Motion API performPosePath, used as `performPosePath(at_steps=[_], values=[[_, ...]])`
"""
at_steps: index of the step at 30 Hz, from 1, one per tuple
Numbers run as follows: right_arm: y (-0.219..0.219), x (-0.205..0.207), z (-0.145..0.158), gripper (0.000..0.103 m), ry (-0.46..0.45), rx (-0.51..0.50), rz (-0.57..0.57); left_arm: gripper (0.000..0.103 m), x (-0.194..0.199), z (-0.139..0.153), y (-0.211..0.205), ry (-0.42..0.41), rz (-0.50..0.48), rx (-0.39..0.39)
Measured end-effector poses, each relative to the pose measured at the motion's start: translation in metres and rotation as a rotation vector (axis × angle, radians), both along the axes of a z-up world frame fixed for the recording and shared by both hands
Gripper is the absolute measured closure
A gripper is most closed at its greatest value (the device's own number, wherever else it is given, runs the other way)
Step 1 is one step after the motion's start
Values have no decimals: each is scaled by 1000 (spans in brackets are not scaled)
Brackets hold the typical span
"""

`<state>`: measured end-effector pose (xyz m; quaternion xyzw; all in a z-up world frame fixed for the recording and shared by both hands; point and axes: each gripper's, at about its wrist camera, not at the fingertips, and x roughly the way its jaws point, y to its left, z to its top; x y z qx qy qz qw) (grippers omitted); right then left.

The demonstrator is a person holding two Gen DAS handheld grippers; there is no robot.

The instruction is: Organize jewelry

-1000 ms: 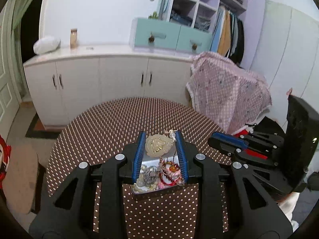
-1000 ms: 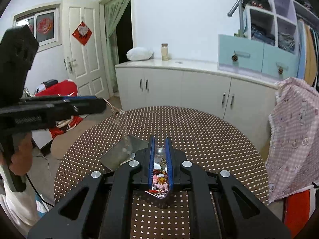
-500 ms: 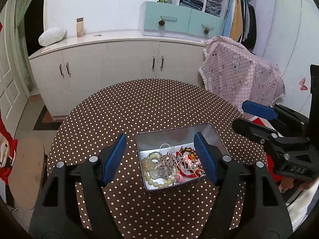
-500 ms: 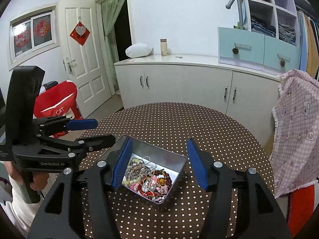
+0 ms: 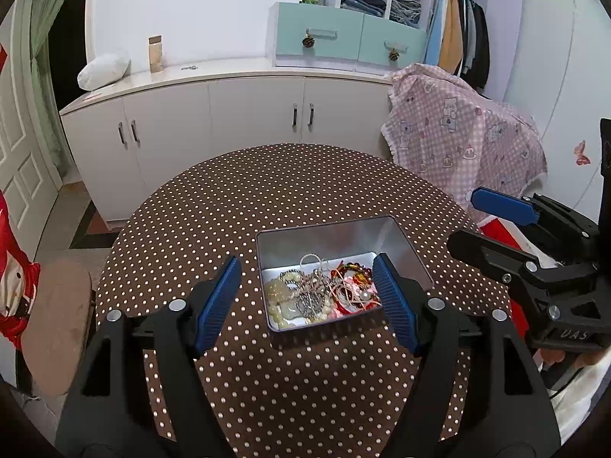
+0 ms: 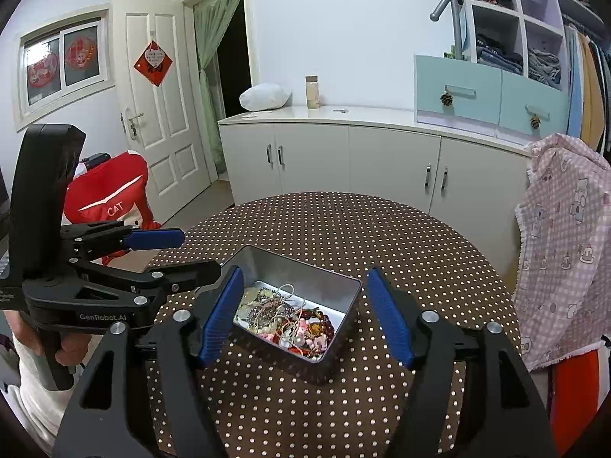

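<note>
Left wrist | jewelry tangled, pieces indistinct | tin near wall shadowed

Black left claw, right claw: blue ribbed pads, silver screws (white "GenRobot.AI" lettering); white sleeve.

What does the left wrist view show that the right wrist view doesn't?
Only the left wrist view: the round tan stool beside the table. Only the right wrist view: the white panelled door with a red diamond decoration. Both: the open silver metal tin of tangled jewelry on the brown polka-dot table.
</note>
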<state>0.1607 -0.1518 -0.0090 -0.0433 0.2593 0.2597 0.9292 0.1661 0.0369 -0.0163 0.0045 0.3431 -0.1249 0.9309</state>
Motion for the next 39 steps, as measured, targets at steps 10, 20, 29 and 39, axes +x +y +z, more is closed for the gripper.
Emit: performPosePath(at_steps=[10,20,29,39], values=[[-8,-36,2,16,-62,13,-65,30,-39,0,-9,-51,63,32],[-14,-75,2,9,-141,21,-112,30,-82,13,-23,-146,103,64],[-18,-108,13,8,-217,32,-144,24,-119,27,-32,-247,167,82],[-26,-139,25,8,-317,70,-227,17,-149,44,-34,-345,208,81]])
